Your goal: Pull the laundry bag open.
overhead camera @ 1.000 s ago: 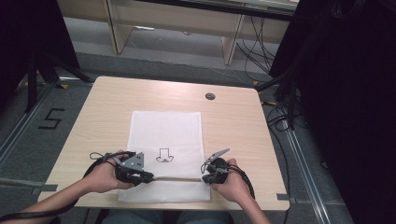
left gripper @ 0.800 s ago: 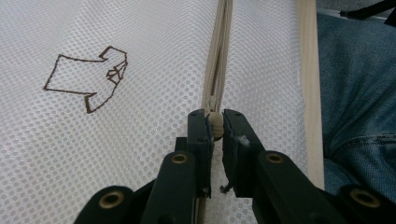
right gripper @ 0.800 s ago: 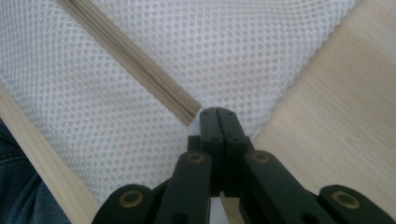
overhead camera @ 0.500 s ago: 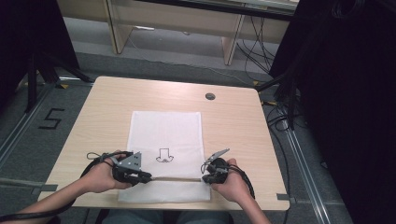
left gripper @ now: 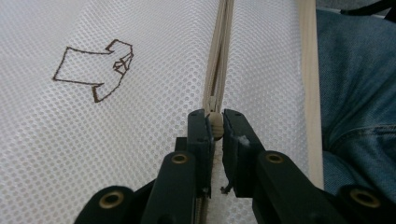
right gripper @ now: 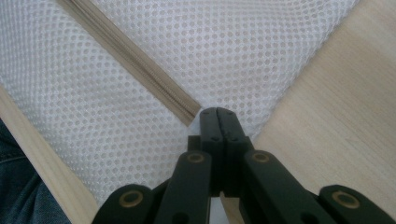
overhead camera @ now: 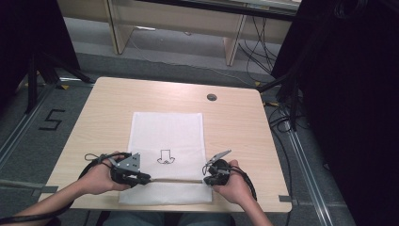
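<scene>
Jaws of the left gripper (left gripper: 215, 123) are pinched onto the small beige zipper pull (left gripper: 214, 122), which sits squarely between the two black pads at the near end of the zipper (left gripper: 219, 56). Jaws of the right gripper (right gripper: 218, 114) are pressed fully together just past the other end of that zipper (right gripper: 135, 60), at the right edge of the white mesh bag (right gripper: 196, 42); whether a fold of mesh is caught between them cannot be told.

From above, the left gripper (overhead camera: 146, 179) and the right gripper (overhead camera: 207, 176) face each other across the near part of the mesh bag (overhead camera: 169, 132), each held in one of the person's hands, with the zipper (overhead camera: 176, 180) running straight between them, parallel to the near edge of the desk (overhead camera: 108, 103). A blue-denim knee (left gripper: 359, 93) shows just below that edge.

Beyond the zipper, a small dark outline drawing of a garment (overhead camera: 165, 157) is printed on the mesh. The bag lies flat and lengthwise, reaching from the near edge to about the middle of the desk. Farther on, well apart from the bag, a round cable hole (overhead camera: 211, 97) sits near the far right corner.
</scene>
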Motion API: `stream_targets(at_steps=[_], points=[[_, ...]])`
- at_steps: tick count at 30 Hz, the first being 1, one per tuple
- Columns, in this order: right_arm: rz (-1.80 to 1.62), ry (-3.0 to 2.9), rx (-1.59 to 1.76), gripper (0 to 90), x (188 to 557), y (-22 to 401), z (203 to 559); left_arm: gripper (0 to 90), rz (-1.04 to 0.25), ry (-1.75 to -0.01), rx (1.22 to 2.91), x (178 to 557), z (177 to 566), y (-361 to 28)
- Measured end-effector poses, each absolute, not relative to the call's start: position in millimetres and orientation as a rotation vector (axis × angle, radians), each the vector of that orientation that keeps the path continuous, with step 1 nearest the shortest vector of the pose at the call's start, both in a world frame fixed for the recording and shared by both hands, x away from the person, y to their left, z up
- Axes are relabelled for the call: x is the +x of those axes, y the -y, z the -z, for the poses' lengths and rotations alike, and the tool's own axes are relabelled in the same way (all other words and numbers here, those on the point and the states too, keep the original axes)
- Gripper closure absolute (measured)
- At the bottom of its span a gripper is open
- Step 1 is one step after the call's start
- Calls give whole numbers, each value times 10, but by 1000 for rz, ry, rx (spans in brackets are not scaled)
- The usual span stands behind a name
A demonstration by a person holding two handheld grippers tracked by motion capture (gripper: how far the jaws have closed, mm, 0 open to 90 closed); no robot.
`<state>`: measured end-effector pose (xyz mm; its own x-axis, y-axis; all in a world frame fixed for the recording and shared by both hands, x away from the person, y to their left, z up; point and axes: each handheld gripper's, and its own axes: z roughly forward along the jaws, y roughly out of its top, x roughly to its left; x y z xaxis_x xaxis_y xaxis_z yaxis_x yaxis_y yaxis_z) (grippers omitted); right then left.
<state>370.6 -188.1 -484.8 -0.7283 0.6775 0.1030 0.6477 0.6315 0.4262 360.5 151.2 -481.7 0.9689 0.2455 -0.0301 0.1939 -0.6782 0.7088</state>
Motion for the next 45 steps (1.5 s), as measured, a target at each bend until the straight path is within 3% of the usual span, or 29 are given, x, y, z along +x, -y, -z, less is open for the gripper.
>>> stream_targets(at_steps=[45], points=[[-690, -2773, 1136, 900, 3702, 1881, 4849, 815, -105, -324, 2325, 3611, 4771, -1747]])
